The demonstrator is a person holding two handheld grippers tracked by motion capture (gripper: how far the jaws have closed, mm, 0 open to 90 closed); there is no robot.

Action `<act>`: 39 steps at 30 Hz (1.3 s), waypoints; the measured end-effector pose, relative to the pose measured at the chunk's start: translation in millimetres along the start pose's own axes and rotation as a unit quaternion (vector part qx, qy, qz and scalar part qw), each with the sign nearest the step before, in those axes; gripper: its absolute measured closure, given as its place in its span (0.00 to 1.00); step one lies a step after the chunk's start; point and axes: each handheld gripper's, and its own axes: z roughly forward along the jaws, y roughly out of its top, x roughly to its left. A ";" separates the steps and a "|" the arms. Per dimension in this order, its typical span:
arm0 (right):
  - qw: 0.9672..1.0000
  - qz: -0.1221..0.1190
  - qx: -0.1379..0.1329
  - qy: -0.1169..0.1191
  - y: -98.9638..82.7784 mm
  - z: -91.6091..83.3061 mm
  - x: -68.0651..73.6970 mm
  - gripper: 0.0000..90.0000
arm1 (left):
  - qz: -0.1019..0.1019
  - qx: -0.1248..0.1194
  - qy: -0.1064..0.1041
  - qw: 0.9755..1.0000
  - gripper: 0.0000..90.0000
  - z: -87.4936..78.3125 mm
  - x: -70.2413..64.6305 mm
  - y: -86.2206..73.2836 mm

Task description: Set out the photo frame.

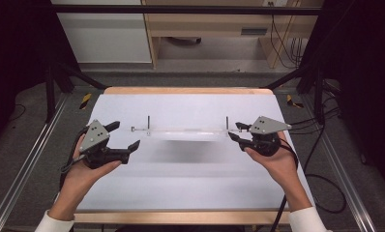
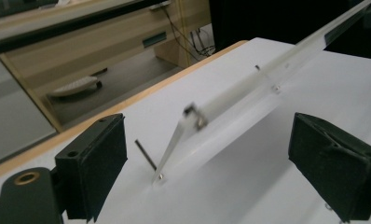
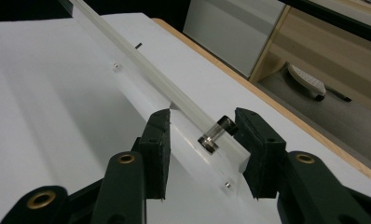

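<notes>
One long clear tube (image 1: 185,129) on a clear acrylic stand (image 1: 181,134), mid-frame in the high view. Looks like glass: light, stiff, slick, fragile. Right gripper (image 3: 203,140) grips its capped end; left gripper (image 1: 124,137) gapes empty. Hold by the ends, gently.

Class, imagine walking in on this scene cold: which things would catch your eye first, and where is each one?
First, the long clear tube lying across the middle of the white table, held up on a clear stand with thin dark pins. Next, the right gripper at the tube's right end, its jaws either side of the tube's end cap. Last, the left gripper, jaws wide open, just off the left end.
</notes>
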 end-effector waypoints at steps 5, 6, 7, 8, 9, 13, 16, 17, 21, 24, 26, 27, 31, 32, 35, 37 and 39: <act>1.000 0.017 -0.011 -0.002 3.6 3.5 -6.4 0.62 | -0.036 0.045 0.006 0.998 0.12 12.8 9.2 -35.0; 1.000 0.020 -0.013 -0.003 4.4 4.2 -7.4 0.62 | -0.040 0.052 0.006 0.998 0.12 15.0 9.8 -41.1; 1.000 0.021 -0.014 -0.004 5.1 5.0 -8.5 0.61 | -0.042 0.059 0.008 0.997 0.12 17.0 10.3 -46.6; 1.000 0.023 -0.015 -0.005 5.9 5.6 -9.4 0.61 | -0.044 0.064 0.010 0.997 0.12 18.8 10.6 -51.4; 1.000 0.024 -0.016 -0.005 6.7 6.2 -10.5 0.61 | -0.047 0.070 0.013 0.996 0.12 20.6 10.5 -55.8; 0.999 0.031 -0.020 -0.009 8.5 8.4 -13.4 0.61 | -0.042 0.092 0.012 0.995 0.10 27.7 9.0 -68.1; 0.999 0.037 -0.024 -0.011 9.7 10.1 -15.8 0.60 | -0.058 0.098 0.003 0.994 0.09 32.9 7.4 -75.5; 0.999 0.039 -0.025 -0.012 10.3 10.8 -16.5 0.60 | -0.056 0.104 0.005 0.993 0.08 34.7 6.7 -77.5; 0.999 0.042 -0.025 -0.015 13.0 12.9 -19.2 0.59 | -0.044 0.118 0.010 0.992 0.08 39.7 3.9 -84.3; 0.998 0.046 -0.026 -0.017 14.3 14.5 -21.3 0.59 | -0.048 0.125 0.014 0.991 0.07 41.0 5.2 -88.9; 0.998 0.046 -0.027 -0.018 15.2 15.5 -22.5 0.59 | -0.050 0.127 0.017 0.991 0.07 40.8 6.7 -90.9; 0.998 0.049 -0.027 -0.019 15.8 16.1 -23.2 0.59 | -0.052 0.128 0.019 0.990 0.07 40.5 8.2 -92.1; 0.998 0.052 -0.029 -0.020 17.8 18.7 -26.9 0.59 | -0.060 0.130 0.030 0.989 0.07 38.7 13.3 -95.3; 0.998 0.053 -0.029 -0.020 18.4 19.3 -28.1 0.59 | -0.062 0.131 0.033 0.989 0.07 38.0 14.8 -96.3; 0.998 0.057 -0.030 -0.021 20.6 22.1 -32.0 0.59 | -0.069 0.133 0.041 0.988 0.08 36.0 18.9 -100.3; 0.997 0.060 -0.031 -0.021 22.3 24.5 -35.2 0.58 | -0.065 0.141 0.046 0.987 0.08 33.5 21.6 -102.3; 0.997 0.065 -0.032 -0.022 24.0 26.8 -38.3 0.58 | -0.050 0.149 0.060 0.986 0.08 30.0 24.4 -103.3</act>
